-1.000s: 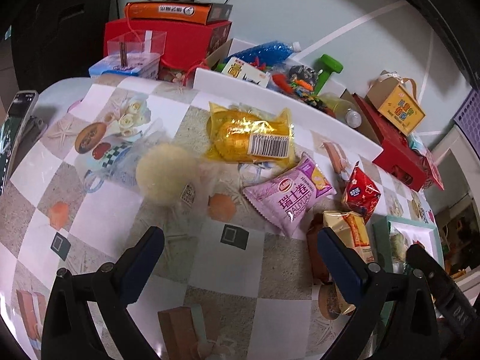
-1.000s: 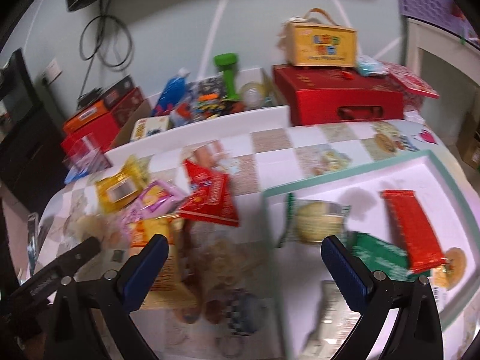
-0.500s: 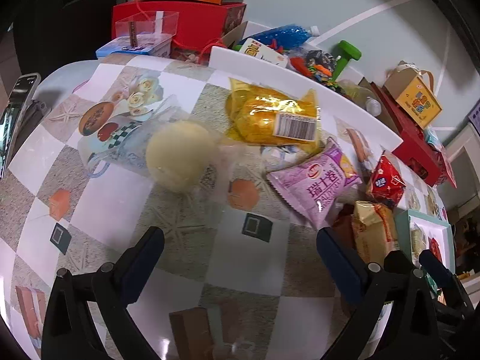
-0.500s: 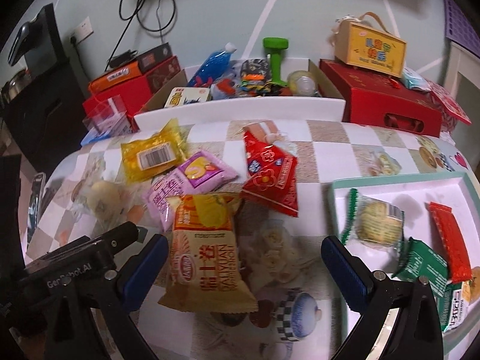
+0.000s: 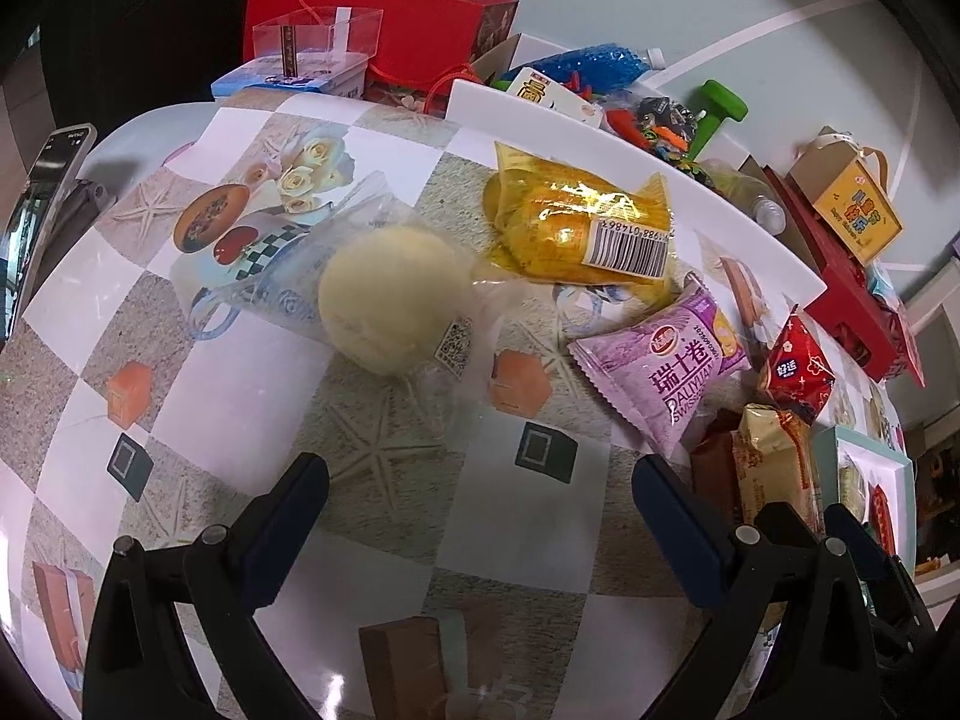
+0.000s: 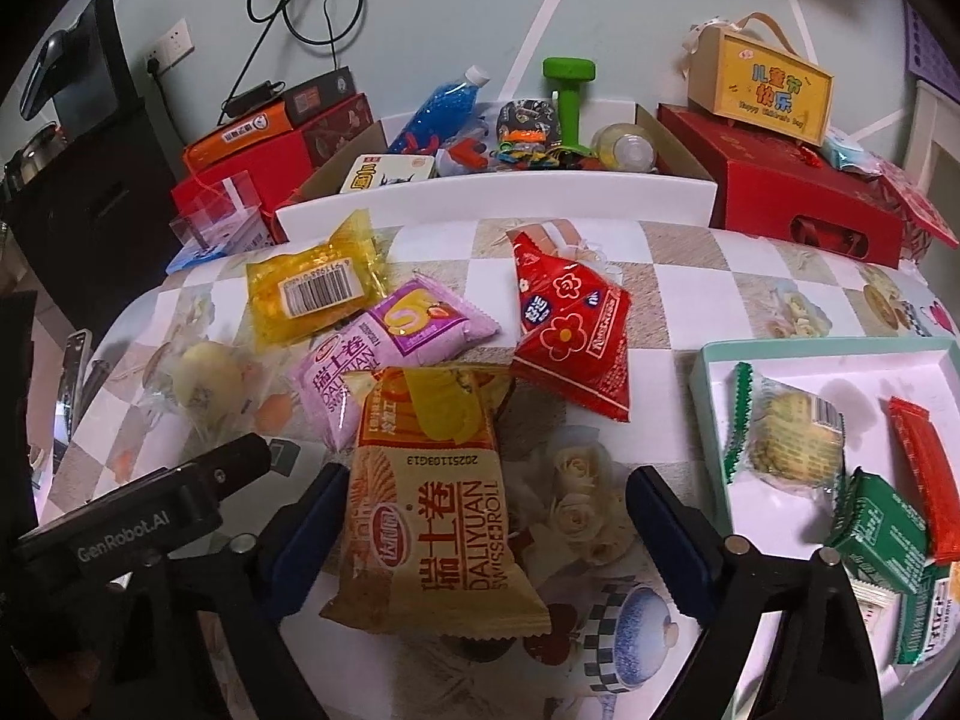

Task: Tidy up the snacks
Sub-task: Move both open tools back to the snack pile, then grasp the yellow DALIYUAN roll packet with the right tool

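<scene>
— Since a second ago our right gripper (image 6: 486, 516) has swung from the tray (image 6: 708, 360) onto the loose heap, its jaws just closing a little but not yet clamped, astride the orange Swiss-roll packet (image 6: 432, 504) at lower centre.

— We judge it light, soft, crushable, with slippery film; we should pinch across its middle. Our left gripper (image 5: 480, 510) hangs apart, empty, below the pale bun (image 5: 390, 297).

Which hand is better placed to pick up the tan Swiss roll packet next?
Right. The right claw has the tan Swiss roll packet between its open jaws, which have just been closing, not yet gripping. The left claw is open over bare tablecloth, short of the bun.
</scene>
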{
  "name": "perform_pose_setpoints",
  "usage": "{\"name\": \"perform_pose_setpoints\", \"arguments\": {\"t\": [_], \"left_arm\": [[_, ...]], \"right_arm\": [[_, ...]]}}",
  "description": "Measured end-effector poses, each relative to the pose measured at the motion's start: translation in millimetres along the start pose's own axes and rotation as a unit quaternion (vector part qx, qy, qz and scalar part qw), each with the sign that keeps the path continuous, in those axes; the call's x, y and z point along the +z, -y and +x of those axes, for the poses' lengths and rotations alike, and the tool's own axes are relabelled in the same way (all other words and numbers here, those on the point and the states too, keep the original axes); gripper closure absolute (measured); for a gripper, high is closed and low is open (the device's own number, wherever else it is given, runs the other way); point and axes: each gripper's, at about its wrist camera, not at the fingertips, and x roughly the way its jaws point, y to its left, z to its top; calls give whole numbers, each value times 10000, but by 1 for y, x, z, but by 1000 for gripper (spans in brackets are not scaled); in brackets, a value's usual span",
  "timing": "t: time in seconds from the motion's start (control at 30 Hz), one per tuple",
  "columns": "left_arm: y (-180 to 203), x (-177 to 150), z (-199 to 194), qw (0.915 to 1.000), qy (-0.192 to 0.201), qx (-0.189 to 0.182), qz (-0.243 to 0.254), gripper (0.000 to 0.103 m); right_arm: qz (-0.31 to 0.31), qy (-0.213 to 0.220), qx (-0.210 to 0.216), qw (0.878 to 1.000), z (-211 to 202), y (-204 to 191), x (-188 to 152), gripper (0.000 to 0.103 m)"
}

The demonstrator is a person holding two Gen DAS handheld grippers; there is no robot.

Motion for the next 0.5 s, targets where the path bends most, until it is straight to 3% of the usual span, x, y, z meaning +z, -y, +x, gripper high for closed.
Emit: {"name": "perform_pose_setpoints", "arguments": {"t": [0.2, 0.27, 0.3, 0.5], "left_arm": [[3, 0, 0, 9999, -8, -114, 1, 2], [5, 0, 1, 9999, -12, -161, 16, 2], [6, 0, 1, 9999, -12, -165, 33, 2], [12, -1, 1, 9997, -32, -226, 80, 2]], "right_arm": [[-52, -73, 101, 9999, 4, -3, -2, 27], [-56, -62, 165, 9998, 3, -3, -2, 45], [-44, -49, 199, 9998, 2, -3, -3, 48], [45, -26, 336, 9994, -2, 1, -2, 56]]}}
